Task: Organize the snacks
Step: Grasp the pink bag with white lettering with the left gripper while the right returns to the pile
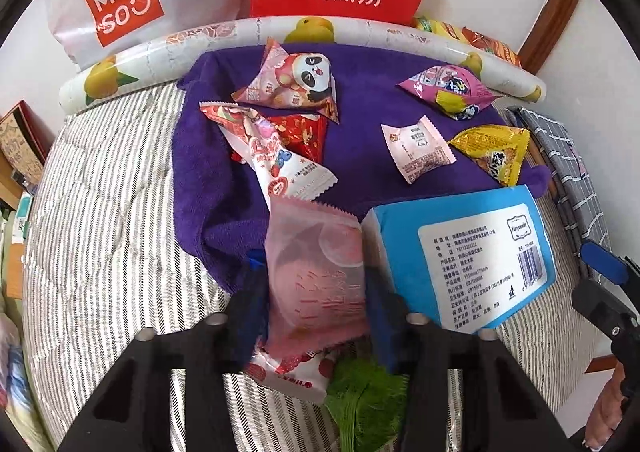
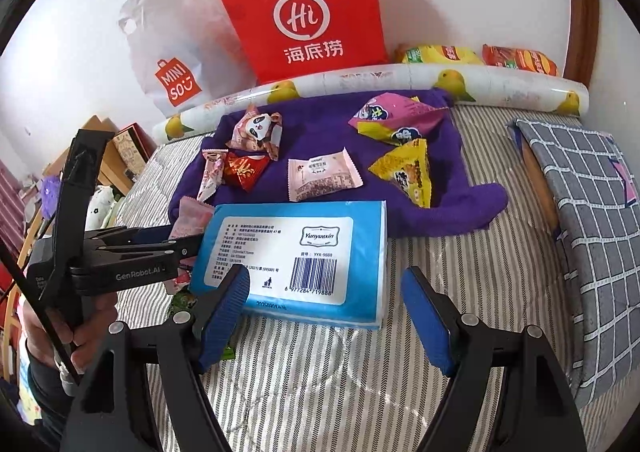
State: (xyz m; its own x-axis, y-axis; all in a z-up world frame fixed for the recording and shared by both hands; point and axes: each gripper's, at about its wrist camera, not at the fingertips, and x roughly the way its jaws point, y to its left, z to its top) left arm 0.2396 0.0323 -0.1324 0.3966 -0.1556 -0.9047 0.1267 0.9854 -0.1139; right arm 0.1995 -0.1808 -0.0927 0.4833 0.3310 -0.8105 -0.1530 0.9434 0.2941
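Note:
A translucent pink snack packet (image 1: 316,276) stands between the blue pads of my left gripper (image 1: 318,304), which is shut on it, just off the near edge of the purple towel (image 1: 200,171). Under it lie a white-and-red packet (image 1: 292,368) and a green one (image 1: 360,400). On the towel are several snacks, among them a panda packet (image 1: 296,79) and a yellow packet (image 1: 496,155). My right gripper (image 2: 328,316) is open, its fingers either side of the near edge of a blue tissue pack (image 2: 296,252). The left gripper (image 2: 176,248) shows at its left.
A red paper bag (image 2: 304,11) and a white Miniso bag (image 2: 176,63) lean on the wall behind a fruit-print roll (image 2: 400,79). More snack bags (image 2: 516,59) lie behind the roll. A grey checked cushion (image 2: 580,211) sits right on the striped bed cover (image 2: 460,260).

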